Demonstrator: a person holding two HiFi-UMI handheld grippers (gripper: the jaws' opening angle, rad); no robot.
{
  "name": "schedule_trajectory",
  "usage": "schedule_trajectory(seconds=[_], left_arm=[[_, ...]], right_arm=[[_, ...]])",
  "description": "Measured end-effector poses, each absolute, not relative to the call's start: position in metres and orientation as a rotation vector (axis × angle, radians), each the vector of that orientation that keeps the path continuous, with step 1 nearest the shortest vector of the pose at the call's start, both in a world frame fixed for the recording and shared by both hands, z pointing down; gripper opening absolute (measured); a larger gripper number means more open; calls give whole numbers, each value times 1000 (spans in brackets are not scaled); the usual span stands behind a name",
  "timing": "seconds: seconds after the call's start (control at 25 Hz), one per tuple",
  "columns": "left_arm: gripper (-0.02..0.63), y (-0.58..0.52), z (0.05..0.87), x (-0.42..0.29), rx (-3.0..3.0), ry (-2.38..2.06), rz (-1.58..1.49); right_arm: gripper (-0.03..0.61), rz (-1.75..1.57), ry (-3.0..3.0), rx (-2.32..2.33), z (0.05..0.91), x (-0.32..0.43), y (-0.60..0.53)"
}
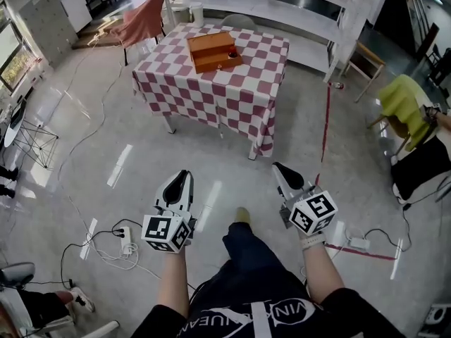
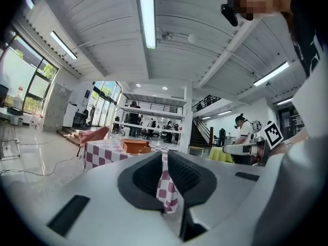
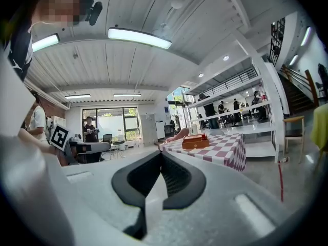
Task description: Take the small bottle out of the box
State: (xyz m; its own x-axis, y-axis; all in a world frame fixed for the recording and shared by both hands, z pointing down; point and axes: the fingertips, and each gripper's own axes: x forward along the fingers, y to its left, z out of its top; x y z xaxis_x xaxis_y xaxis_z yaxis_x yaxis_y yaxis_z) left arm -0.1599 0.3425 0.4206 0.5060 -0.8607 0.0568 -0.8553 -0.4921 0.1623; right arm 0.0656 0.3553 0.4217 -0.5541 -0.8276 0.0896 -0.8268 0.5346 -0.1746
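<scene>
A glossy grey floor (image 1: pixel 141 153) fills a big open room. Nearest, the left claw (image 1: pixel 183 177) and the right claw (image 1: pixel 281 167) hang side by side above it, each held in a hand, with the person's knee between and below them. The right claw's jaws are pressed together on nothing. The left claw's jaws are drawn together too, leaving only a thin slit with nothing in it. Just left of and behind the left claw a white power strip (image 1: pixel 125 239) lies on the floor among cables. Ahead of the right claw a red tape line (image 1: pixel 325 129) runs away across the floor.

Well ahead of both claws, apart from them, stands the desk (image 1: pixel 232 104) under a red-and-white checked cloth. On its far part sits the wooden box (image 1: pixel 210 52). A small red thing (image 1: pixel 231 51) shows at the box's right end; whether that is the small bottle cannot be told. Beyond the desk stand white shelves (image 1: pixel 282 5), and far left of them a chair draped in pink cloth (image 1: pixel 144 20).
</scene>
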Motion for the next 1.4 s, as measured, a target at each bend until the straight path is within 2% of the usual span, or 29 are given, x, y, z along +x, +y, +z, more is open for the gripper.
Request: schedule_trajectory(seconds=[0.84, 1.4], left_arm=[[35, 155, 426, -138, 2514, -1516, 2], [35, 82, 425, -95, 2521, -1499, -18]], right_arm=[[6, -408, 2844, -1320, 434, 73, 154], [6, -412, 2841, -1285, 432, 104, 86]])
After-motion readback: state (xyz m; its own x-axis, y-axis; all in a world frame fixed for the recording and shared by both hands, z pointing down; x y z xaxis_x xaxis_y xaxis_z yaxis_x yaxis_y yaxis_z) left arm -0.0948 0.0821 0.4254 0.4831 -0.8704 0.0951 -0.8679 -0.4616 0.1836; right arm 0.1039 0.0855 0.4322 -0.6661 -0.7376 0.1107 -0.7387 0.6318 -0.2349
